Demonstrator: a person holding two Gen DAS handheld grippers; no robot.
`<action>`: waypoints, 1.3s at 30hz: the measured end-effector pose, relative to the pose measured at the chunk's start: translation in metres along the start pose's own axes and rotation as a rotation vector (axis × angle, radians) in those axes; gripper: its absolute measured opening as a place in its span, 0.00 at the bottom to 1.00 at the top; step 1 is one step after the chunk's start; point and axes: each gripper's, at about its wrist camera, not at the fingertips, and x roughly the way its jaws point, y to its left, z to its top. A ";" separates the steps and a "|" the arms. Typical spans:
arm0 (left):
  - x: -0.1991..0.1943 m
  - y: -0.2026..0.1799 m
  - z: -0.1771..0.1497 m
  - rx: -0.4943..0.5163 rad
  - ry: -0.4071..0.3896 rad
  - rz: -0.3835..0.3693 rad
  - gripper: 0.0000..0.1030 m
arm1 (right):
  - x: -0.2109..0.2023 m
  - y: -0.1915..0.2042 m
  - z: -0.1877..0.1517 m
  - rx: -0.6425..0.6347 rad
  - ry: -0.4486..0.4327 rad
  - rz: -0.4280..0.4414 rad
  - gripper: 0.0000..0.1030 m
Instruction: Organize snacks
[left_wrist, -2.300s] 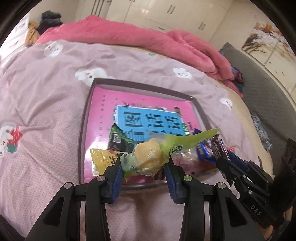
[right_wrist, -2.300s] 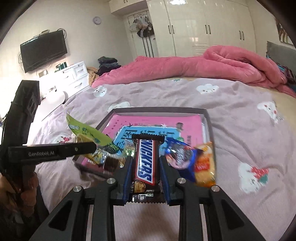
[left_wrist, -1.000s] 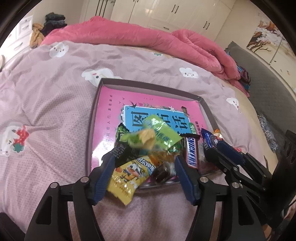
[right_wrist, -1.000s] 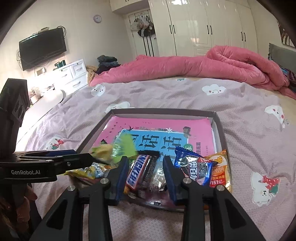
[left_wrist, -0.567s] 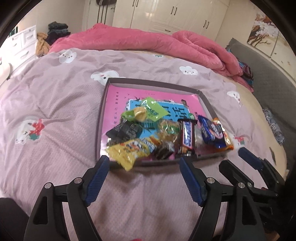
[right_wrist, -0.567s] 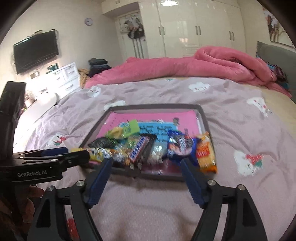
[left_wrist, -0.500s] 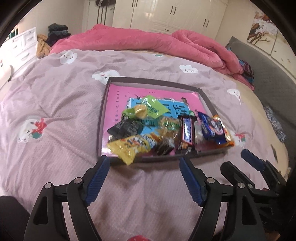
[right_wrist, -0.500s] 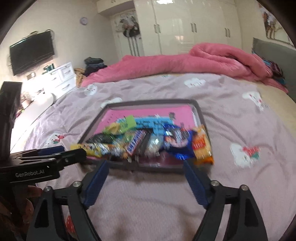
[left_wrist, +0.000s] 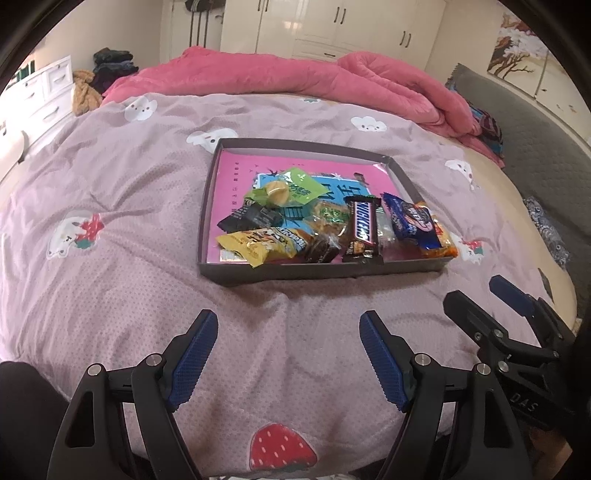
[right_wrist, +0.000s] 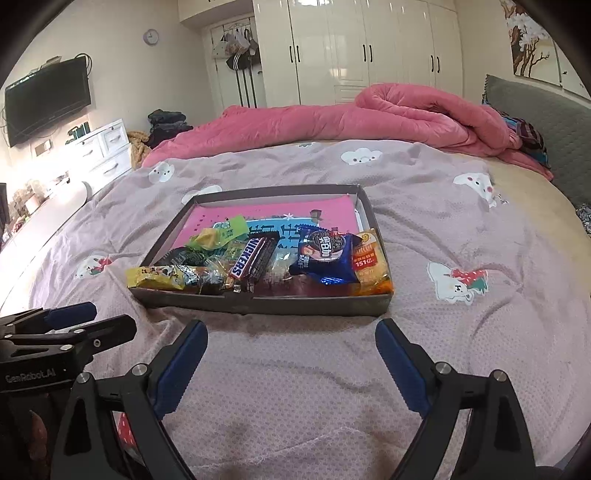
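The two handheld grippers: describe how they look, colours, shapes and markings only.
Both match: the left gripper and the right gripper have matte black angular frames with triangular cut-outs and silver bolt heads. Their fingers end in blue ribbed pads. Seen from the side, the right one's body reads "DAS" in grey lettering; the left one's reads "GenRobot.AI" in white.

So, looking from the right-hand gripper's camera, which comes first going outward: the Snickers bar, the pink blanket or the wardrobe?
From the right gripper, open and empty over the bedspread:
1. Snickers bar, in the box just ahead, slightly left.
2. Pink blanket, heaped across the bed's far side.
3. Wardrobe, against the back wall.
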 end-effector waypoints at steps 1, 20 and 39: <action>-0.001 0.000 -0.001 0.002 -0.001 0.000 0.78 | 0.000 0.000 0.000 0.000 0.001 0.002 0.90; -0.008 -0.001 -0.004 0.002 0.005 0.016 0.78 | -0.006 0.000 -0.004 0.007 0.002 -0.002 0.90; -0.005 -0.004 -0.004 0.017 0.015 0.021 0.78 | -0.008 -0.002 -0.004 0.019 -0.006 -0.002 0.98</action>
